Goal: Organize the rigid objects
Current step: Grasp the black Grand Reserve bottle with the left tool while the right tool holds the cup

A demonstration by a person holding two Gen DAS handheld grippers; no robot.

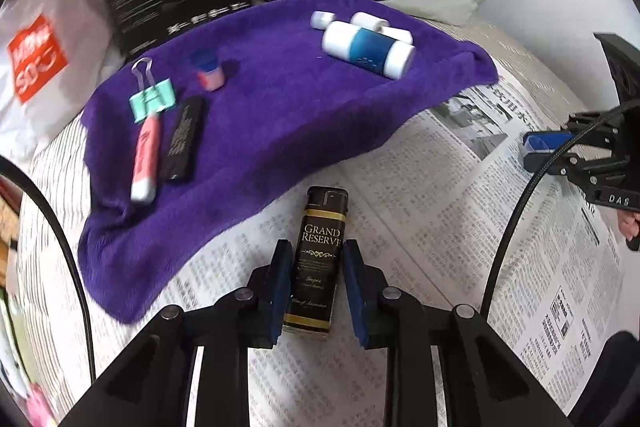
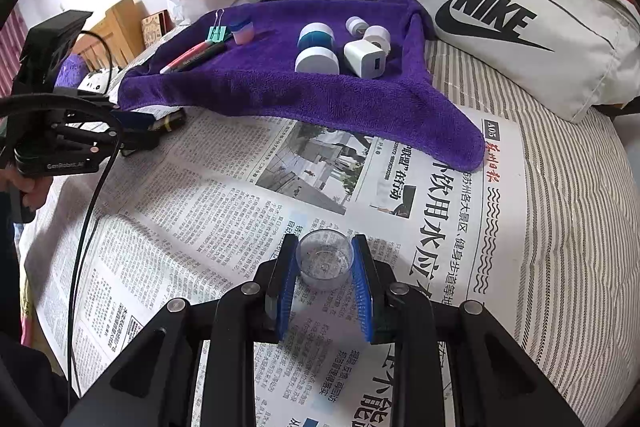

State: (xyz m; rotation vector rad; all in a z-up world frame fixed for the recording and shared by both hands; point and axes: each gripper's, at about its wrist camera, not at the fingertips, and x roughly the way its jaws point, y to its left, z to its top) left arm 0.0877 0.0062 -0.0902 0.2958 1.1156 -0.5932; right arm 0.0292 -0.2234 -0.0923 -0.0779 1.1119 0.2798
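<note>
Lighter (image 1: 318,259) stands between the left claw's (image 1: 316,291) pads, long axis pointing straight ahead toward the towel (image 1: 280,99); pads flank it, contact unclear. Right claw (image 2: 325,283) clamps a clear cup (image 2: 325,259) (towel ahead).

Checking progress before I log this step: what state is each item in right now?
left gripper: straddling the lighter, pads not clearly touching.
lighter: lying on newspaper.
right gripper: around the clear cup.
clear cup: upright, empty.
binder clip: on purple towel, closed.
white charger: on the towel.
</note>
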